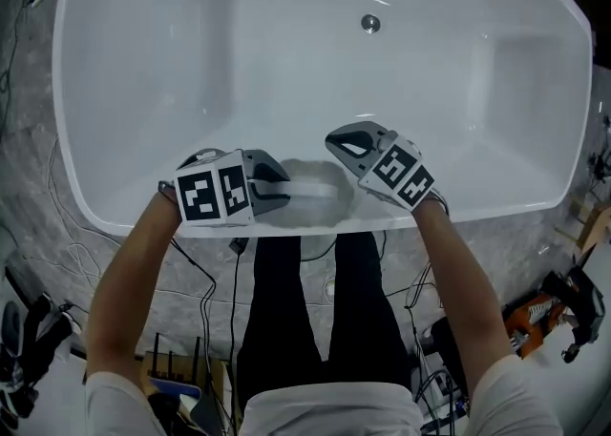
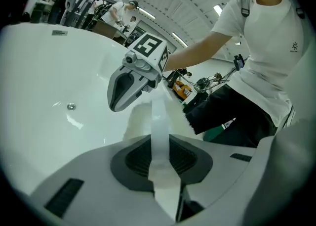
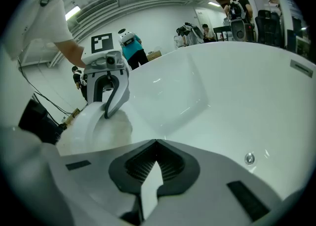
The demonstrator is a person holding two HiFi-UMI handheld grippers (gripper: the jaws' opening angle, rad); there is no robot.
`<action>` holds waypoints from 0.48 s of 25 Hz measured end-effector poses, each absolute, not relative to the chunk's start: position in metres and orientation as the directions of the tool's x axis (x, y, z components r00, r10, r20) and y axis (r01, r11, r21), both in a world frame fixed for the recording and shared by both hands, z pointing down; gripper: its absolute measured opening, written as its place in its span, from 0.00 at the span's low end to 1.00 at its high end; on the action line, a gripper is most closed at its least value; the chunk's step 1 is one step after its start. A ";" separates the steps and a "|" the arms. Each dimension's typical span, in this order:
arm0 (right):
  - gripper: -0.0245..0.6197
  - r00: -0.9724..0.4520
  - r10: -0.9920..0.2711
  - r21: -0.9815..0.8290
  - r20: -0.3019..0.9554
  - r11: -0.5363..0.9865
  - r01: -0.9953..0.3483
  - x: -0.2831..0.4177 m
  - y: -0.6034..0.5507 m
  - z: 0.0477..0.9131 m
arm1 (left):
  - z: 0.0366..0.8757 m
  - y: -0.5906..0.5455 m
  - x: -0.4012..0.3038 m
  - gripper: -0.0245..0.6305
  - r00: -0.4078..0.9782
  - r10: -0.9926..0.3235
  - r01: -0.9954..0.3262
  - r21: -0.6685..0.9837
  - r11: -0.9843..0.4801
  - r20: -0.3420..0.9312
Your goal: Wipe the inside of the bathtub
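At the near rim of the white bathtub, the left gripper and the right gripper are facing each other with their tips close together, each one's jaws pinching shut on the same white cloth. Between them the cloth is lying bunched against the tub's near inner wall, a strip of it stretching from the left gripper's jaws toward the right one. On the far side of the tub floor, the round metal drain is sitting well apart from the cloth
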State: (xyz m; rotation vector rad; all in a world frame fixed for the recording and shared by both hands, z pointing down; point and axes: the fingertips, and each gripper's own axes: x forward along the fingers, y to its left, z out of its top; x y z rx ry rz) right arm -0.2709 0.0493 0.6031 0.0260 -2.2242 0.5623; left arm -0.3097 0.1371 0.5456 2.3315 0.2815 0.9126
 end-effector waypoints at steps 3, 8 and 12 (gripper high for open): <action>0.07 -0.658 0.173 -0.360 0.733 0.919 -0.159 -0.259 0.049 0.598 | 0.551 0.135 -0.292 0.17 0.734 0.386 -0.055 0.616 -0.786 0.559; 0.07 -0.621 0.183 -0.310 0.762 0.945 -0.101 -0.255 0.043 0.600 | 0.570 0.128 -0.272 0.17 0.712 0.373 -0.097 0.609 -0.787 0.595; 0.07 -0.623 0.204 -0.295 0.755 0.954 -0.046 -0.244 0.024 0.604 | 0.591 0.111 -0.232 0.17 0.703 0.366 -0.123 0.610 -0.783 0.610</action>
